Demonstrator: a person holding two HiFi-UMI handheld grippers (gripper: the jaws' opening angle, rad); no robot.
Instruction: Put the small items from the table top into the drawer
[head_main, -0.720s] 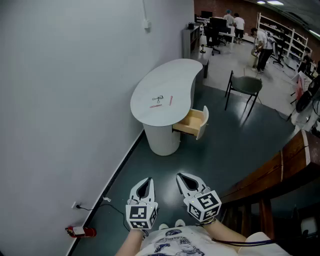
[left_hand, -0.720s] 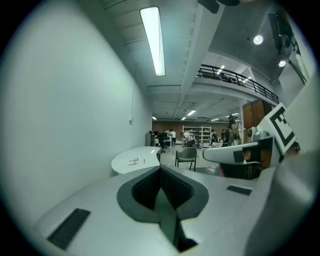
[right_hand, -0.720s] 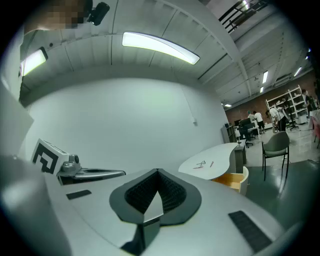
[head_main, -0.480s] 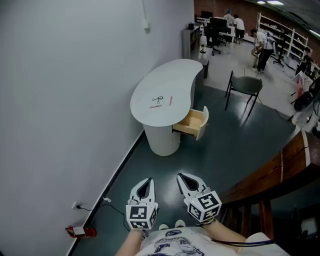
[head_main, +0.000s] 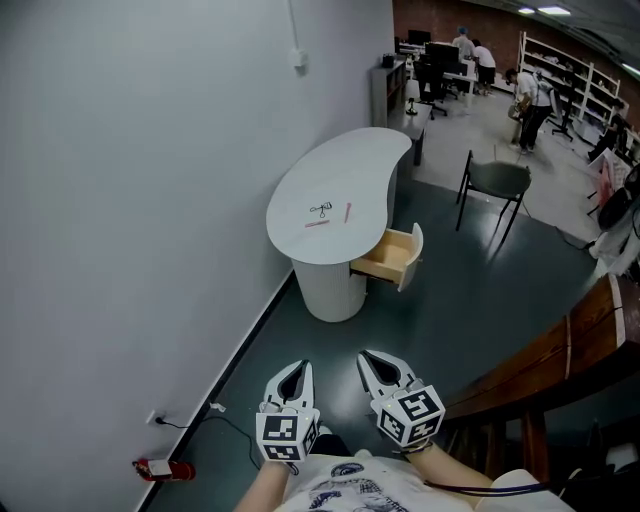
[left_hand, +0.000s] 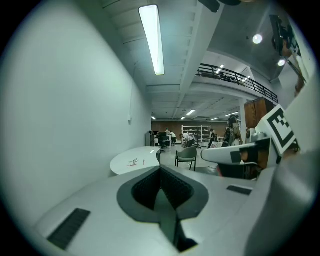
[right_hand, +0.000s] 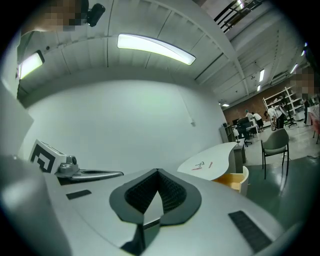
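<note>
A white kidney-shaped table (head_main: 345, 180) stands far ahead by the wall, with a wooden drawer (head_main: 388, 256) pulled open on its right side. On its top lie a small black wire item (head_main: 320, 209), a pink stick (head_main: 347, 212) and a reddish stick (head_main: 317, 224). My left gripper (head_main: 298, 369) and right gripper (head_main: 371, 359) are held low near my body, far from the table, both shut and empty. The left gripper view shows the table (left_hand: 135, 160) small in the distance; the right gripper view shows the table (right_hand: 212, 160) and drawer (right_hand: 235, 179).
A grey wall runs along the left. A dark chair (head_main: 494, 178) stands right of the table. A wooden railing (head_main: 560, 340) is at my right. A red object (head_main: 160, 467) and a cable lie on the floor by the wall. People work at desks far back.
The view has shifted slightly: the table and drawer sit a little lower and to the right in the frame. Both grippers stay shut in the same pose.
</note>
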